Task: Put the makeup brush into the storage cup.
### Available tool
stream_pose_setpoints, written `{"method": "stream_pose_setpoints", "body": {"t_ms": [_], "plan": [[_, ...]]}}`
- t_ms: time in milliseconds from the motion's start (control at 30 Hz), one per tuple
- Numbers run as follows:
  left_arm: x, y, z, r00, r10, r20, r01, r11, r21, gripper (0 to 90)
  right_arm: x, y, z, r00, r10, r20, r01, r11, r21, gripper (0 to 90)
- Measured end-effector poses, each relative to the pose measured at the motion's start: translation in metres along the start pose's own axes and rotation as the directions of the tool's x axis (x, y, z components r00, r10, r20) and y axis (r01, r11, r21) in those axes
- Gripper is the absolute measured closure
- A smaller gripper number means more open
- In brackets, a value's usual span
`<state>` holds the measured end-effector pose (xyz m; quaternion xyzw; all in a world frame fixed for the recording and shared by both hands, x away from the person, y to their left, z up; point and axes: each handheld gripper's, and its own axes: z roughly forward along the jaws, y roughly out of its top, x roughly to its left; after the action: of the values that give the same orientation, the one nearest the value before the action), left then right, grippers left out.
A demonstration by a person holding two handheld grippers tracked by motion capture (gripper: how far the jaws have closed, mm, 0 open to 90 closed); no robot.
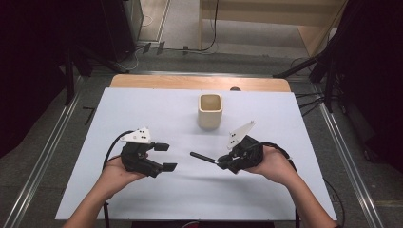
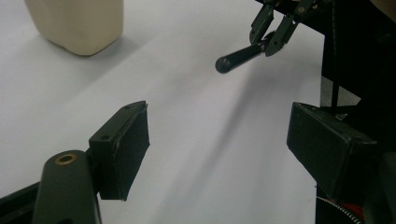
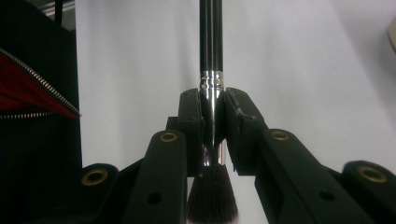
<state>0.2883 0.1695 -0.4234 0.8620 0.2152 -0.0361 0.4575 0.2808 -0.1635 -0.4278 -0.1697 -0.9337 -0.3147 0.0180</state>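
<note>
My right gripper (image 1: 222, 161) is shut on a black makeup brush (image 1: 202, 157), which it holds low over the white table sheet (image 1: 142, 114). In the right gripper view the pads (image 3: 192, 126) clamp the brush's silver ferrule (image 3: 211, 84). The dark bristles (image 3: 212, 193) sit near the camera and the black handle points away. My left gripper (image 1: 166, 156) faces the brush's handle tip, its jaws open and empty. In the left gripper view, the brush (image 2: 238, 57) and the right gripper (image 2: 273, 39) lie beyond the open left gripper (image 2: 224, 140).
A beige square cup (image 1: 210, 110) stands upright at the middle back of the sheet, also at the top left as the cup (image 2: 77, 23). Dark fabric with a red strip and a zip (image 3: 28, 93) borders the left. Metal rails and stands flank the table.
</note>
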Motion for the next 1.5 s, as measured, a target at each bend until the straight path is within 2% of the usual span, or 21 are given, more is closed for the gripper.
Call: {"method": "stream_pose_setpoints", "body": {"t_ms": [67, 200, 433, 567, 733, 767, 867, 933, 1067, 1200, 1267, 1400, 1500], "plan": [[-0.001, 0.003, 0.003, 1.0, 0.005, 0.008, -0.005, 1.0, 0.006, 21.7, 0.001, 0.001, 0.002, 0.9997, -0.018, -0.013, 0.019, 1.0, 0.015, 79.0], [-0.002, 0.007, 0.01, 0.9996, 0.011, 0.024, -0.012, 0.9993, 0.037, 21.9, 0.003, 0.002, 0.005, 0.9991, -0.022, -0.037, 0.023, 0.999, 0.037, 79.0], [-0.003, 0.011, 0.023, 0.9981, 0.011, 0.06, -0.016, 0.9955, 0.094, 22.4, 0.004, 0.003, 0.011, 0.9982, -0.046, -0.039, 0.049, 0.995, 0.087, 78.9], [-0.004, 0.012, 0.027, 0.9977, 0.007, 0.067, -0.014, 0.9945, 0.104, 22.4, 0.006, 0.005, 0.013, 0.9958, -0.057, -0.072, 0.064, 0.993, 0.099, 78.9], [-0.004, 0.013, 0.034, 0.9969, 0.005, 0.079, -0.015, 0.9927, 0.119, 22.4, 0.007, 0.009, 0.015, 0.9947, -0.067, -0.078, 0.077, 0.99, 0.122, 78.9], [-0.004, 0.014, 0.035, 0.9966, 0.006, 0.082, -0.016, 0.9924, 0.122, 22.4, 0.006, 0.01, 0.015, 0.994, -0.082, -0.073, 0.09, 0.988, 0.122, 78.9], [-0.005, 0.015, 0.038, 0.9962, 0.01, 0.087, -0.021, 0.9915, 0.128, 22.4, 0.008, 0.013, 0.015, 0.9938, -0.072, -0.085, 0.083, 0.987, 0.139, 78.9], [-0.006, 0.015, 0.039, 0.9959, 0.01, 0.09, -0.022, 0.9907, 0.134, 22.4, 0.008, 0.013, 0.015, 0.9933, -0.082, -0.081, 0.093, 0.985, 0.143, 78.9], [-0.008, 0.015, 0.043, 0.9953, 0.015, 0.095, -0.029, 0.9884, 0.149, 22.4, 0.01, 0.016, 0.018, 0.992, -0.091, -0.088, 0.106, 0.978, 0.18, 78.9], [-0.01, 0.016, 0.046, 0.9946, 0.019, 0.102, -0.035, 0.9865, 0.16, 22.4, 0.01, 0.021, 0.02, 0.9911, -0.102, -0.086, 0.117, 0.975, 0.189, 78.9], [-0.011, 0.016, 0.047, 0.9944, 0.022, 0.103, -0.039, 0.9858, 0.163, 22.7, 0.009, 0.025, 0.02, 0.9904, -0.091, -0.104, 0.109, 0.976, 0.191, 78.9], [-0.012, 0.016, 0.052, 0.9929, 0.013, 0.118, -0.035, 0.9827, 0.182, 23.5, 0.01, 0.032, 0.02, 0.9873, -0.118, -0.105, 0.138, 0.971, 0.198, 78.9], [-0.014, 0.016, 0.056, 0.9904, 0.009, 0.138, -0.037, 0.9786, 0.203, 27.9, 0.01, 0.036, 0.02, 0.9852, -0.137, -0.104, 0.155, 0.969, 0.195, 78.8]]}}
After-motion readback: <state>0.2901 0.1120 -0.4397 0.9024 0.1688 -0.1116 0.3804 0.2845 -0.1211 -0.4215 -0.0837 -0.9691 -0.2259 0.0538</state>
